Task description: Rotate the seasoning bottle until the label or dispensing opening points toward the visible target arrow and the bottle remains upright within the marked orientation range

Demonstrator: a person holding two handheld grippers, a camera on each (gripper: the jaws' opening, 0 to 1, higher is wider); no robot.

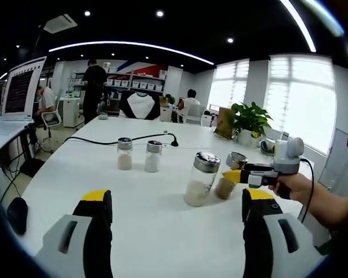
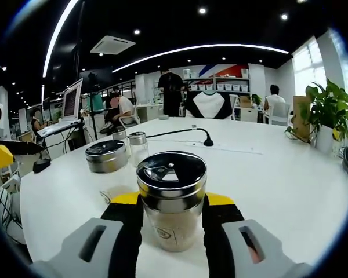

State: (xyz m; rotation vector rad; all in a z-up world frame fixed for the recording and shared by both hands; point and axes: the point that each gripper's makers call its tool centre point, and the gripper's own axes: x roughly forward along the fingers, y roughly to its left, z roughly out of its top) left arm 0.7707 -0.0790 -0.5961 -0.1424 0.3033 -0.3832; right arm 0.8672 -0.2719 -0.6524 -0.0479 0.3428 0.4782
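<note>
**Right claw on the seasoning bottle, left one idle**

Right claw (image 2: 173, 217) reaching in low and level over the white table (image 2: 278, 174), jaws clamped on both sides of the seasoning bottle (image 2: 172, 200). Bottle upright on the table, metal lid facing up, seated right between the yellow tips. In the left gripper view, same bottle (image 1: 226, 176) at the right, next to a bigger jar (image 1: 200, 178). Left claw (image 1: 177, 202) held back, jaws wide apart, gripping nothing, well apart from the bottle. Two small shakers (image 1: 138, 154) further back.
</note>
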